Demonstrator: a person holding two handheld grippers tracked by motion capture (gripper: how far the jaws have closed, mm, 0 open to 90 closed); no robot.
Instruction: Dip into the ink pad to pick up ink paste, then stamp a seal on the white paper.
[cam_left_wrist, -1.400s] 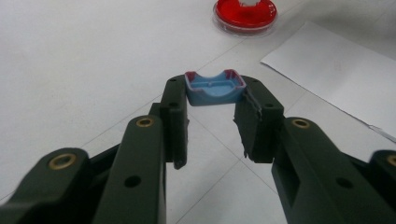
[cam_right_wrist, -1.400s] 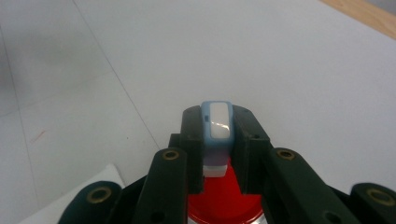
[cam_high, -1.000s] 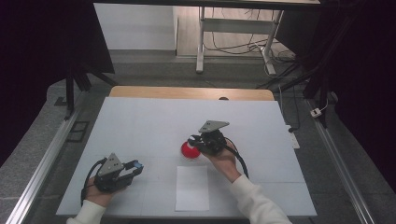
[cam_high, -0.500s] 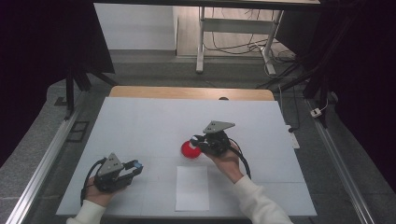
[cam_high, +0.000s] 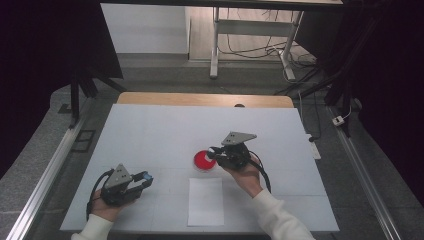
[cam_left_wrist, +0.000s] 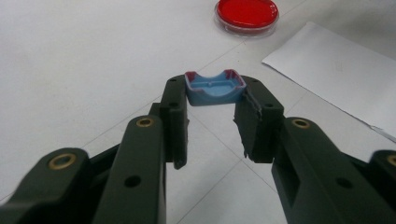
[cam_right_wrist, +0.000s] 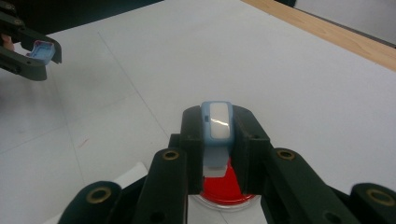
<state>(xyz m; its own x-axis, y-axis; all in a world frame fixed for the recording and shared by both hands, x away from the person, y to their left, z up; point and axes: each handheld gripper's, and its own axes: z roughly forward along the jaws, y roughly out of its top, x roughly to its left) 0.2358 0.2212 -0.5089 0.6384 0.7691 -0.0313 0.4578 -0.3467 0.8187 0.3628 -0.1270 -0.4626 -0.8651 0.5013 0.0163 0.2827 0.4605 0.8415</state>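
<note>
Two grippers were logged at the white table (cam_high: 150, 135), each pinching one small plastic piece.

Item 1: left gripper (cam_left_wrist: 212, 100), held low at the near left of the table, jaws pressed onto a small blue cap (cam_left_wrist: 215, 87) with reddish rims, its hollow side facing up.

Item 2: right gripper (cam_right_wrist: 217, 135), hovering just above the red dish (cam_high: 204, 160) near the table's middle, jaws clamped on a pale blue stick (cam_right_wrist: 216, 133) with a white face, standing upright between them. Whether it touched the dish could not be told.

Item 3: white paper sheet (cam_high: 206, 201), lying flat on the near side of the dish, just apart from it.

Handling, as judged: both blue pieces looked light, rigid and smooth, so liable to slip or twist under an off-centre squeeze; best taken across their flat sides, as held. The dish appeared shallow, clear-walled and probably brittle; it would slide easily on the table and should be taken by its rim.
</note>
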